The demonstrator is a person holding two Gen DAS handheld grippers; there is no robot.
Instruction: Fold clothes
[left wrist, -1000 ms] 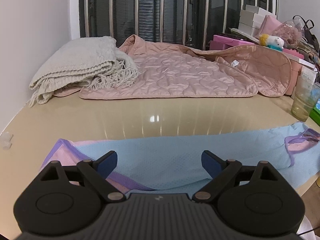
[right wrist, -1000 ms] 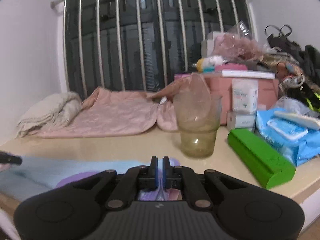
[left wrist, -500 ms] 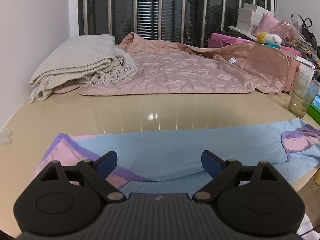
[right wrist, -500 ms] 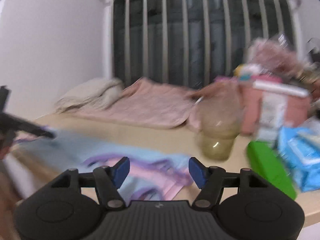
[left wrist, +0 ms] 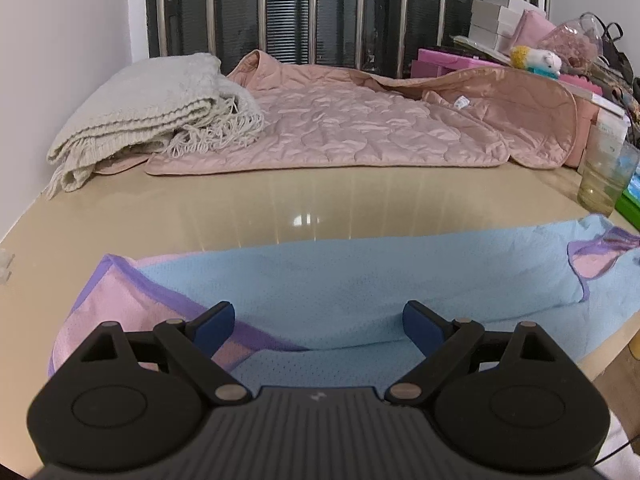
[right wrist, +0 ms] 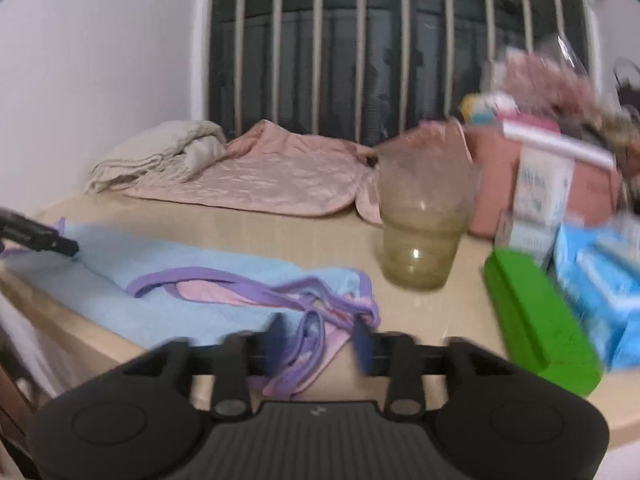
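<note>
A light blue garment (left wrist: 352, 280) with pink lining and purple trim lies folded lengthwise along the front of the beige table (left wrist: 280, 200). My left gripper (left wrist: 318, 320) is open and empty, just above the garment's near left part. In the right wrist view the garment's strap end (right wrist: 256, 292) lies at the table's front edge. My right gripper (right wrist: 320, 340) is open and blurred, its jaws on either side of the purple straps, not closed on them. The left gripper's tip (right wrist: 36, 236) shows at the far left.
A pink quilted jacket (left wrist: 360, 128) and a folded cream knit blanket (left wrist: 152, 108) lie at the back. A cloudy plastic cup (right wrist: 420, 232), a green case (right wrist: 536, 320), blue packets (right wrist: 600, 280) and pink boxes (right wrist: 540, 176) crowd the right side. Window bars stand behind.
My right gripper opened, letting go of the garment's strap end, then its jaws narrowed partly over the straps. The garment has settled flatter on the table. My left gripper stayed open.
</note>
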